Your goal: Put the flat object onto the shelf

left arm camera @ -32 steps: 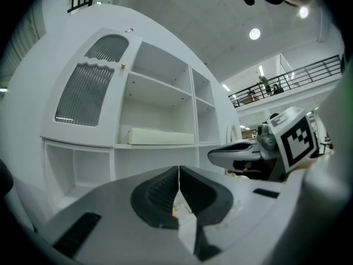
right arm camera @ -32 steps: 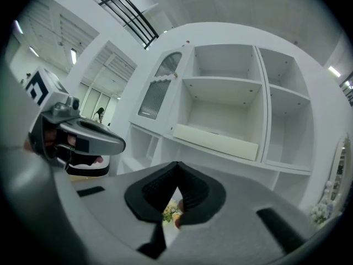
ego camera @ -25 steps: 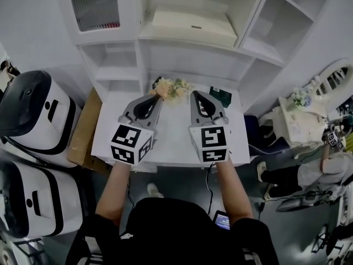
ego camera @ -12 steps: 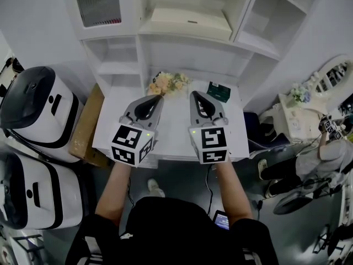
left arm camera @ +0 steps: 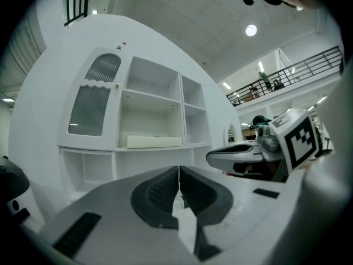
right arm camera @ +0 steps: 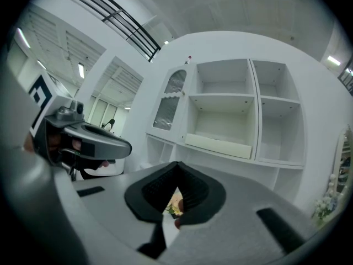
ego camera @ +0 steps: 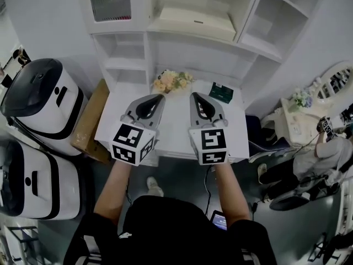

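Observation:
A dark green flat object (ego camera: 220, 92) lies on the white desk (ego camera: 176, 142) at its back right, near the shelf unit (ego camera: 165, 51). My left gripper (ego camera: 158, 97) and right gripper (ego camera: 193, 95) hover side by side over the desk's middle, pointing level at the shelves. The left gripper (left arm camera: 179, 168) is shut with nothing between its jaws. Empty too, the right gripper (right arm camera: 177, 163) has its tips together. The green object sits to the right of the right gripper, apart from it.
A bunch of pale flowers (ego camera: 172, 81) lies just beyond both grippers. A cream flat box (ego camera: 193, 22) rests on an upper shelf. Two white machines (ego camera: 38, 101) and a cardboard box (ego camera: 91, 120) stand at the left. A person (ego camera: 325, 153) sits at the right.
Both grippers have drawn back a little from the flowers towards the desk's front edge. Both stay shut.

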### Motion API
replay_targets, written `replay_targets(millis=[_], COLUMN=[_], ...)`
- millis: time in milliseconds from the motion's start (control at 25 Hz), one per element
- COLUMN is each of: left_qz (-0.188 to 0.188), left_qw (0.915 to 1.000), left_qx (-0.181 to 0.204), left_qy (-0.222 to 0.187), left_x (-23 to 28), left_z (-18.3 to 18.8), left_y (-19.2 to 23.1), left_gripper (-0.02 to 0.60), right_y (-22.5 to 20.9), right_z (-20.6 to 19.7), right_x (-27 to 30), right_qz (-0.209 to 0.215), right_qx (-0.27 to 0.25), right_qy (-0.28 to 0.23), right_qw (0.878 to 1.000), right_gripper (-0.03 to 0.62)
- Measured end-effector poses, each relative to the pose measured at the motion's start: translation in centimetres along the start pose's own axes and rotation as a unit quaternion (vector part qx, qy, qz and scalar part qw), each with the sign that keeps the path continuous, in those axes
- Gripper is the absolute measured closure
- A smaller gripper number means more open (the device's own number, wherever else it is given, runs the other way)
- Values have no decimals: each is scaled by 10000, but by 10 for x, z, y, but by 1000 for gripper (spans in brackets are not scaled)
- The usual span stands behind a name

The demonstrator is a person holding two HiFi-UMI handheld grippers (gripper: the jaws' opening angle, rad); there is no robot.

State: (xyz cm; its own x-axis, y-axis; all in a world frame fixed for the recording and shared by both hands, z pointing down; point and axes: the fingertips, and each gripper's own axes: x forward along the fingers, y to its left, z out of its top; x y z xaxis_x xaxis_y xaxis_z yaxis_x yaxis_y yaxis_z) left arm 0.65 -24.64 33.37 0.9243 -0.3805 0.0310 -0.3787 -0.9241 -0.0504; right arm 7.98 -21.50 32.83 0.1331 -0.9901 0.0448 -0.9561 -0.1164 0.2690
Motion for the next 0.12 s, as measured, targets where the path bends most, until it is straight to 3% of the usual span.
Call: replay_targets(millis=[120], left_qz=[9], left_qw=[10000], left_qx=[11], left_qy=[16], left_x=[-5], left_z=[0], left_y=[-3], left_gripper=[574], right_y=[3], right_z=[0], right_x=[-4], right_qz=[7], right_qx=[19], right_qy=[-8], right_qw=[10000], right_gripper=[594])
